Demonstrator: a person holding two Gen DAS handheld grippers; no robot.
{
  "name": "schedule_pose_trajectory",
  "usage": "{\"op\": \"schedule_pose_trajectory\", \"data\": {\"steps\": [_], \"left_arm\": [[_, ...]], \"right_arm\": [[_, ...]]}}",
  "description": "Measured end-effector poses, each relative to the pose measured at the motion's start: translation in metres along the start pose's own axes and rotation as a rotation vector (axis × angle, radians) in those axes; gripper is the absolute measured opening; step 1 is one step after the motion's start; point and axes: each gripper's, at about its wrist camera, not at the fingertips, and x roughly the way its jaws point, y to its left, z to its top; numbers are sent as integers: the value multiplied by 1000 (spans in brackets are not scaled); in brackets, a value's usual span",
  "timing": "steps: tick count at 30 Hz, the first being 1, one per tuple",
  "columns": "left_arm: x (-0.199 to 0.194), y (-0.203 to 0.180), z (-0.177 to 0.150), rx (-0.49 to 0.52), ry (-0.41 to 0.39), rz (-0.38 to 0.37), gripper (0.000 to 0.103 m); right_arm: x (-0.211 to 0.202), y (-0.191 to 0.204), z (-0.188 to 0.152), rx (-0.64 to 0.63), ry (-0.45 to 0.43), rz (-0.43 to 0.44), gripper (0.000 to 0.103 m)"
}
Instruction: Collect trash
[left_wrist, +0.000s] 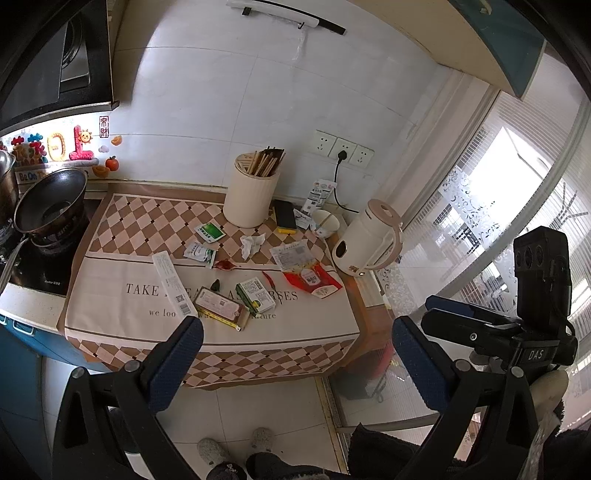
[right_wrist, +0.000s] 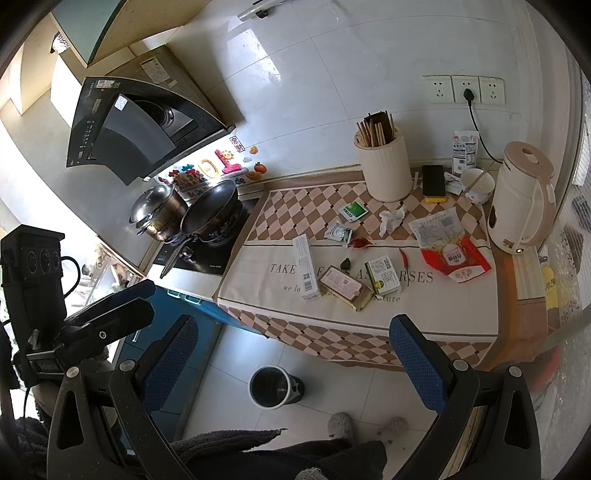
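Both the left gripper (left_wrist: 297, 332) and right gripper (right_wrist: 293, 332) are hanging wide and empty while wrappers (right_wrist: 456, 260), boxes (right_wrist: 382, 275) and a crumpled tissue (right_wrist: 391, 218) are lying mid-frame on the tablecloth (right_wrist: 443, 317), the bin (right_wrist: 271, 386) waiting below, collection seemingly unstarted.

Front cloth edge (right_wrist: 369, 336) was bare, open from the floor side. Trash crowded mid-cloth: long box (right_wrist: 306, 267), flat packet (right_wrist: 345, 288), green box (right_wrist: 384, 278), red bag (right_wrist: 456, 260). Holder (right_wrist: 384, 170), bowl (right_wrist: 478, 184), kettle (right_wrist: 522, 199) walled back and right; wok (right_wrist: 210, 212) blocked left
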Motion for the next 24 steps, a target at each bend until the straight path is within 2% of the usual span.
{"op": "schedule_pose_trajectory", "data": {"steps": [13, 14, 24], "left_arm": [[2, -11, 0, 3, -1, -2, 103], [0, -3, -1, 0, 0, -3, 103], [0, -4, -1, 2, -2, -3, 103]], "right_arm": [[-4, 3, 0, 1, -6, 3, 103], [-4, 2, 0, 0, -5, 4, 103], [-5, 6, 1, -4, -3, 8, 103]]}}
